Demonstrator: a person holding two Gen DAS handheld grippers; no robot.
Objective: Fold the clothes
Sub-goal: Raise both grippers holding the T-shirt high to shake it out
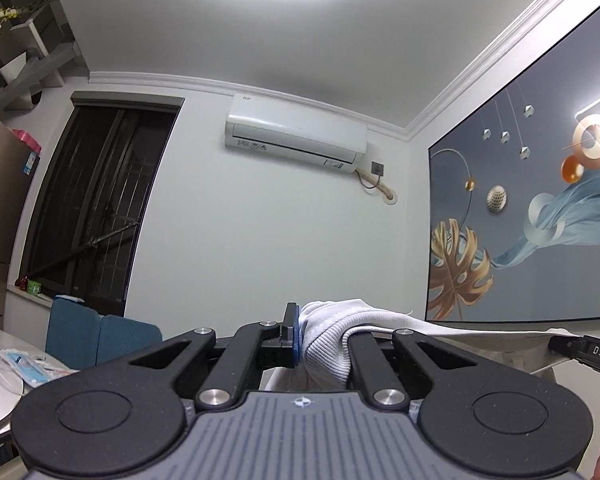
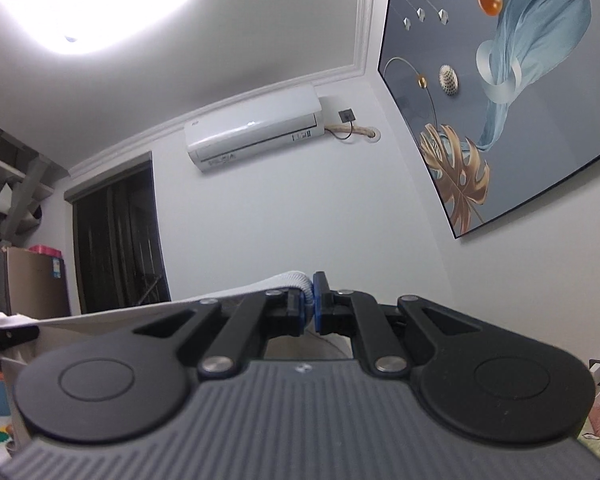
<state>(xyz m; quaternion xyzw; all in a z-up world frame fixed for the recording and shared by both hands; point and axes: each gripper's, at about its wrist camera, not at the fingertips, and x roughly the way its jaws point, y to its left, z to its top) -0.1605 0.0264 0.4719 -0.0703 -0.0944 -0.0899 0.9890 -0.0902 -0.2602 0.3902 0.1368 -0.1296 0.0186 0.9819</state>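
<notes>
A white garment with a ribbed hem is held up in the air between both grippers. In the left wrist view my left gripper is shut on the white garment; its ribbed edge bunches over the right finger and the cloth stretches off to the right. The right gripper's black tip shows there at the far right edge. In the right wrist view my right gripper is shut on the garment's ribbed hem, and the cloth runs taut to the left. Both grippers point slightly upward at the wall.
A wall air conditioner hangs ahead, with a dark window to its left and a large framed picture on the right wall. A blue chair back and a white table with packets lie low left.
</notes>
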